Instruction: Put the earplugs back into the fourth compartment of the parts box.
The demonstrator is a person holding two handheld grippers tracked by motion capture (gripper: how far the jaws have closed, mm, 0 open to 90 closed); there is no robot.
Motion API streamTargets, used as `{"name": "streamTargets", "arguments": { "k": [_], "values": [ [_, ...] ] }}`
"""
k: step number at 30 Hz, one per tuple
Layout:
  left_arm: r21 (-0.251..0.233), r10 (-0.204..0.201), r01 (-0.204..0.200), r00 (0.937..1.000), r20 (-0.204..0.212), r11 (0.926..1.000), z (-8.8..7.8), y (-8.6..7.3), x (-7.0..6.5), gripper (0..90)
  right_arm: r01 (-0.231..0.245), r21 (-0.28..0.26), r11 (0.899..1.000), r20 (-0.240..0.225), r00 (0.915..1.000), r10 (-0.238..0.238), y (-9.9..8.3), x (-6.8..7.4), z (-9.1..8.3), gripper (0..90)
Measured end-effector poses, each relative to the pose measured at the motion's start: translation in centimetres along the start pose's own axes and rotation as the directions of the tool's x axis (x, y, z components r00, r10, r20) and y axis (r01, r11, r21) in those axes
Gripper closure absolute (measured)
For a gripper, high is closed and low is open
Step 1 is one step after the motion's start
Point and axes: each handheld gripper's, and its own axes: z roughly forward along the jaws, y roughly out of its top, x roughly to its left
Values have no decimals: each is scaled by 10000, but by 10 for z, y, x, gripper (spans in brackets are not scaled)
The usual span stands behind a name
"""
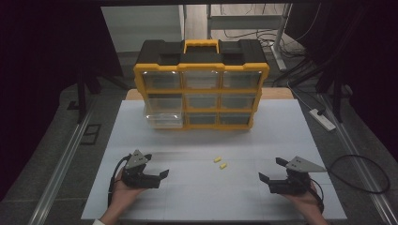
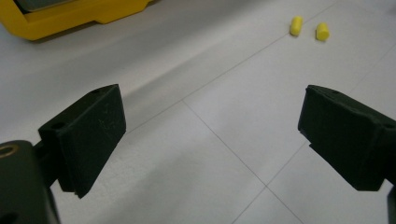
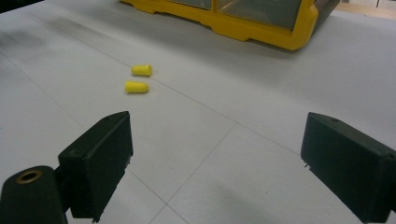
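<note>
Two yellow earplugs lie on the white counter, near its middle, in the open stretch between the two hand-held grippers and in front of the drawer cabinet. They are small stubby cylinders lying on their sides, just beside each other but not touching; in the right gripper view one lies a little behind the other, and in the left gripper view they sit side by side near the top edge.

Nothing holds or touches them. The left hand-held gripper rests low over the counter to the left of the earplugs, cupped from below by the person's left hand, its jaws pointing toward the centre. Those jaws stand wide apart with only bare counter between them. The right hand-held gripper sits at about the same depth on the other side, held by the right hand, and its jaws are likewise spread wide with nothing in them. Both grippers are well apart from the earplugs.

Farther back stands the yellow and black drawer cabinet, with a carrying handle on top and three rows of clear-fronted drawers. Its lower left drawer is pulled out toward the person.
</note>
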Motion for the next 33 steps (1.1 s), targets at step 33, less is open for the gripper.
{"name": "streamTargets", "arguments": {
  "k": [33],
  "values": [
    [-39, 298, -296, 9984, 473, 9996, 2, 23, -17, 84, 73, -29, 10000, -139, 9999, -74, 2, 0, 2, 132]
  ]
}}
